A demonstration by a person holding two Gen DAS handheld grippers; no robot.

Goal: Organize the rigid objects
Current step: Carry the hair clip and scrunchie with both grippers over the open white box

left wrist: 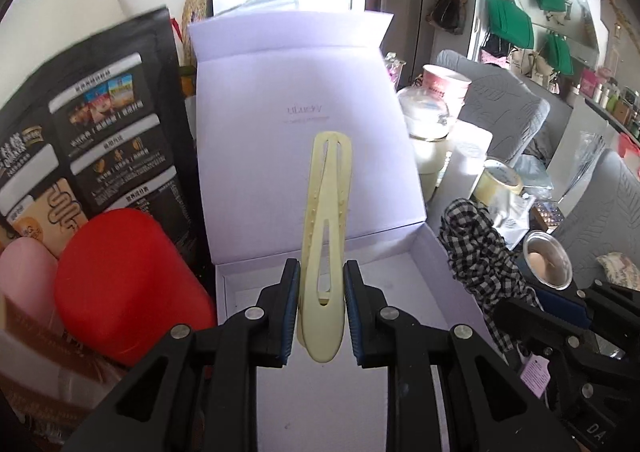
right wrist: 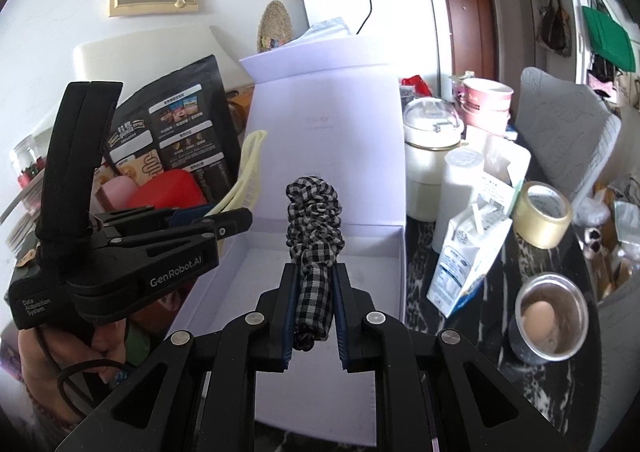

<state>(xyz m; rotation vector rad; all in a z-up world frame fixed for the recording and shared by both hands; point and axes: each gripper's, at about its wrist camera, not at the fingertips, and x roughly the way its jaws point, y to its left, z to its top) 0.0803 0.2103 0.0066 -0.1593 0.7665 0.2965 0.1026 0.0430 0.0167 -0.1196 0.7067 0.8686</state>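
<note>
My left gripper [left wrist: 322, 306] is shut on a long pale yellow hair clip [left wrist: 326, 236], held upright over the open white box [left wrist: 448, 276]. My right gripper [right wrist: 314, 312] is shut on a black-and-white checked scrunchie [right wrist: 314, 220], which also hangs above the box floor [right wrist: 368, 264]. In the left wrist view the scrunchie [left wrist: 476, 248] and the right gripper's body show at the right edge. In the right wrist view the left gripper [right wrist: 218, 222] with the yellow clip [right wrist: 250, 168] shows at the left, over the box's left wall. The box lid [left wrist: 296, 124] stands open at the back.
Left of the box lie a red case [left wrist: 120, 288], a pink item [left wrist: 24, 280] and a black printed pouch [left wrist: 100, 124]. To the right stand a tape roll [right wrist: 542, 214], a milk carton [right wrist: 464, 260], a metal cup holding an egg [right wrist: 550, 316], a white jar [right wrist: 432, 156] and pink cups [right wrist: 486, 96].
</note>
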